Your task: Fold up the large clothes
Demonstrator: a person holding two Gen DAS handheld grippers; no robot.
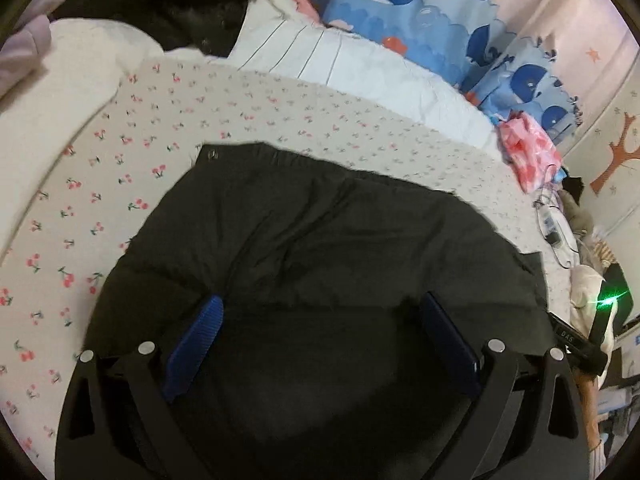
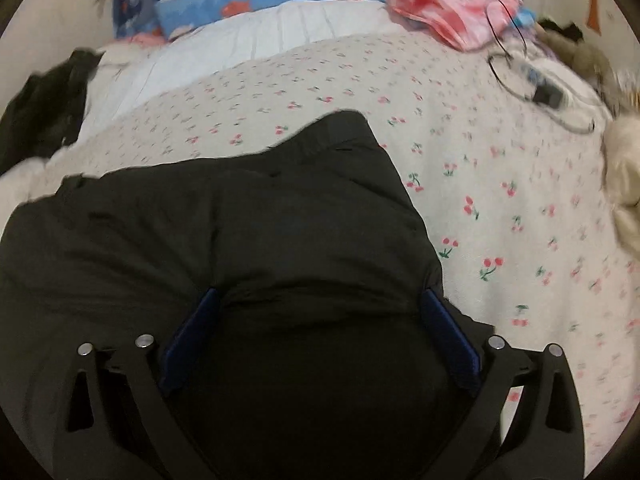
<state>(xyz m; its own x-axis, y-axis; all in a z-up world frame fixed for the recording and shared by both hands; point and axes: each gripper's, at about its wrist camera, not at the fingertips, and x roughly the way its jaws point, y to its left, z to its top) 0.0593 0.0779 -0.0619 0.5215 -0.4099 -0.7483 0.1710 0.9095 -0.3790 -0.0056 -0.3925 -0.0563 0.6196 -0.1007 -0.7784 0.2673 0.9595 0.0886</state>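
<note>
A black padded jacket (image 1: 320, 232) lies on a bed sheet printed with cherries (image 1: 160, 128). In the left wrist view, my left gripper (image 1: 322, 308) is open right over the jacket's near part, its blue pads (image 1: 200, 336) wide apart with dark fabric between them. The right wrist view shows the same jacket (image 2: 224, 232) with its right edge and a far corner on the sheet (image 2: 500, 184). Above the jacket's near right part my right gripper (image 2: 320, 298) is open too, and a bulge of fabric sits between its blue pads (image 2: 444, 328).
A white quilt (image 1: 360, 64) and a blue whale-print cover (image 1: 420, 12) lie beyond the jacket. A pink patterned bag (image 2: 452, 4), a cable with a small device (image 2: 548, 96) and a cream fluffy item (image 2: 628, 168) sit at the right. Dark clothing (image 2: 40, 108) lies at the left.
</note>
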